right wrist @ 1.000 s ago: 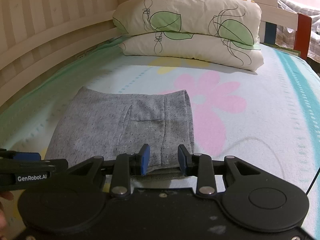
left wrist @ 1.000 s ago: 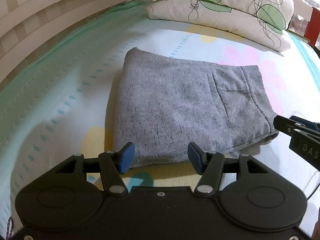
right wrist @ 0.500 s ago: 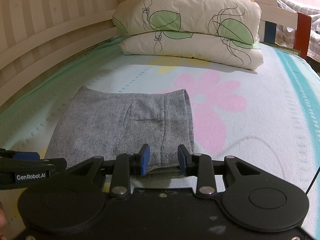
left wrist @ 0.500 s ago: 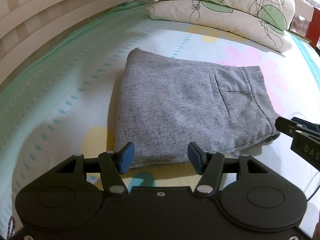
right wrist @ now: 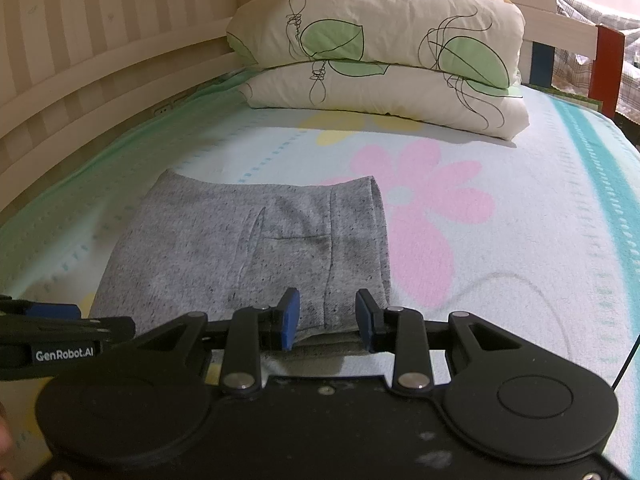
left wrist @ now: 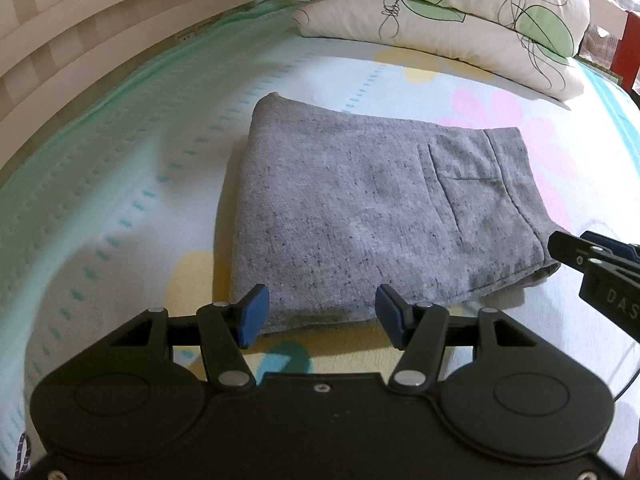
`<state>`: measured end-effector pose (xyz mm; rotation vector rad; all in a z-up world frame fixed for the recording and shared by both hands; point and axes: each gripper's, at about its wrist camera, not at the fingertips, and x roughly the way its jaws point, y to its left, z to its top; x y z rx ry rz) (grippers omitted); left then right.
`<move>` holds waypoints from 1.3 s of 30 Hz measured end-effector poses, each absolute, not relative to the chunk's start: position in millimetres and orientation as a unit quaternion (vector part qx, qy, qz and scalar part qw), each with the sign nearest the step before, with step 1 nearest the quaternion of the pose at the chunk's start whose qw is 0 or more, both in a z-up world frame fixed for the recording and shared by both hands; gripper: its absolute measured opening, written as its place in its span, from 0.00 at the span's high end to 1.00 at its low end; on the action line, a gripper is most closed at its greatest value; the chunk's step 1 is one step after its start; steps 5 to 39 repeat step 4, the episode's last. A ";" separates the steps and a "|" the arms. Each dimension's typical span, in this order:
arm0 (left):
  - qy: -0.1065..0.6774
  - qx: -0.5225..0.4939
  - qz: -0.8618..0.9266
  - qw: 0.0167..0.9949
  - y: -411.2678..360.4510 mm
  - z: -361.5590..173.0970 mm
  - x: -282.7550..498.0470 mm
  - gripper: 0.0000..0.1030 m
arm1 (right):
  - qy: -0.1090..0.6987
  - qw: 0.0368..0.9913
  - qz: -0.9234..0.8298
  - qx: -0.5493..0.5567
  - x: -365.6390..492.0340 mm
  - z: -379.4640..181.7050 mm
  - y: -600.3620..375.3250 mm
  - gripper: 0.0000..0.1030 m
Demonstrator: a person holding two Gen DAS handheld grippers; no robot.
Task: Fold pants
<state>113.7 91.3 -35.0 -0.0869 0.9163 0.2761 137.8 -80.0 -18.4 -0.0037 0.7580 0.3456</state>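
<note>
The grey pants (left wrist: 384, 212) lie folded into a flat rectangle on the bed, back pocket on top; they also show in the right wrist view (right wrist: 248, 248). My left gripper (left wrist: 318, 314) is open and empty, at the near edge of the fold's left part. My right gripper (right wrist: 327, 314) is open and empty, at the near edge by the waistband end. The right gripper also shows at the right edge of the left wrist view (left wrist: 592, 256), and the left gripper at the left edge of the right wrist view (right wrist: 64, 320).
The bed sheet (right wrist: 500, 240) has a flower print. Two stacked leaf-print pillows (right wrist: 380, 60) lie at the head of the bed. A slatted bed rail (left wrist: 100, 40) runs along the left side. A red and white bed frame (right wrist: 604, 68) stands at the far right.
Both grippers have drawn back slightly from the folded pants and stay open. The pants have not moved.
</note>
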 end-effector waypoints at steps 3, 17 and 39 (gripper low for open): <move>0.441 -0.043 0.133 0.886 90.6 -35.4 113.3 0.38 | 0.369 0.914 0.170 -0.003 138.5 -18.5 -81.0 0.67; 0.442 -0.043 0.135 0.886 89.7 -35.4 113.6 0.38 | 0.370 0.913 0.171 -0.003 138.3 -18.5 -81.3 0.67; 0.442 -0.043 0.135 0.886 89.7 -35.4 113.6 0.38 | 0.370 0.913 0.171 -0.003 138.3 -18.5 -81.3 0.67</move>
